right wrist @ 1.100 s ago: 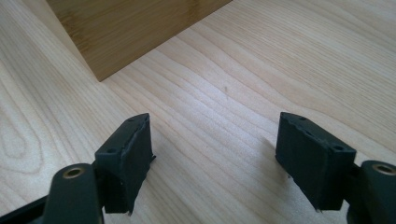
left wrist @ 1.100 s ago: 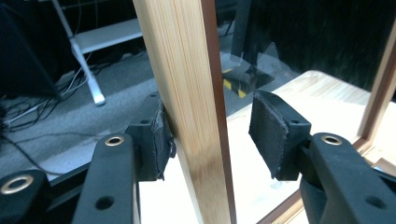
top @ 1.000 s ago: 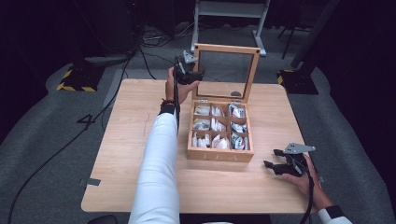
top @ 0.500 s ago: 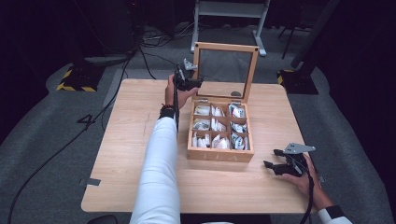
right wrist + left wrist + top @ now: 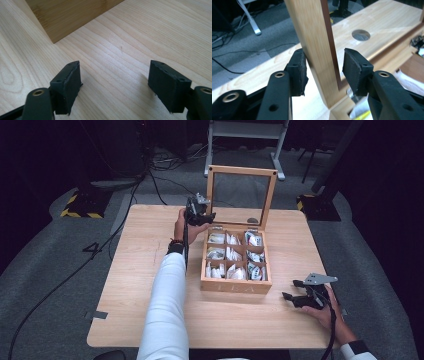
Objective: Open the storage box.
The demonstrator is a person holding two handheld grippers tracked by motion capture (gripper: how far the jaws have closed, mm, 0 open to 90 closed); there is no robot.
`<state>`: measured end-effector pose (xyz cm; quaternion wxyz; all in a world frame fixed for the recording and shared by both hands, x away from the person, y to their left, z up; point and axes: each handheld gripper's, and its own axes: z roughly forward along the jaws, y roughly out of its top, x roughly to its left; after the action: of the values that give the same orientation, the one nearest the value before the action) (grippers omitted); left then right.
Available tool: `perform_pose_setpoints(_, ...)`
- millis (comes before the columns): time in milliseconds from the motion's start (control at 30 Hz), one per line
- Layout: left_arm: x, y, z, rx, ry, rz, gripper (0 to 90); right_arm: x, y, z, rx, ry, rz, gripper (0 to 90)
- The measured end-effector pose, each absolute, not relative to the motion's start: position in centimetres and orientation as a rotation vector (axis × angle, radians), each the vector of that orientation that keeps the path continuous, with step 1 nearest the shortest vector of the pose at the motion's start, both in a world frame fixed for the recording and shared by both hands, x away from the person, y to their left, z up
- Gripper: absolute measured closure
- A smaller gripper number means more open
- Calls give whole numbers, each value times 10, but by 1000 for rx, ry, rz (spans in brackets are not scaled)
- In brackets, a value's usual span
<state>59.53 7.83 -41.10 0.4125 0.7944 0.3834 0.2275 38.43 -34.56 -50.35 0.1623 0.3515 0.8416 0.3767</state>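
Observation:
A wooden box with several compartments of white packets stands mid-table, its glass lid upright. My left gripper is at the lid's left post, low near the hinge. In the left gripper view that post stands between the two pads of my left gripper. The jaws have just been closing on it. My right gripper rests open on the table right of the box's front corner. Only bare wood lies between the jaws of my right gripper, with the box wall ahead.
The wooden table has a round cable hole behind the lid. A metal stand and floor cables lie beyond the far edge. A sleeved left forearm stretches across the table left of the box.
My left gripper has come down along the lid's left post, from near its top to near the hinge. The lid stays upright. The right hand has not moved.

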Motion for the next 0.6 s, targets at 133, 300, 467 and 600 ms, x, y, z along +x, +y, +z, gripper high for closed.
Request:
perform_pose_setpoints(133, 588, 84, -417, 2035, 956, 580, 533, 384, -346, -503, 1002, 2405, 1076, 258)
perform_pose_setpoints(300, 579, 93, -410, 2030, 960, 597, 515, 384, -345, -503, 1002, 2405, 1075, 255)
perform_pose_setpoints(467, 568, 97, -400, 2047, 956, 633, 486, 384, -345, -504, 1002, 2403, 1076, 253)
perform_pose_setpoints(600, 557, 101, -391, 2056, 947, 653, 444, 384, -345, -504, 1005, 2403, 1076, 251)
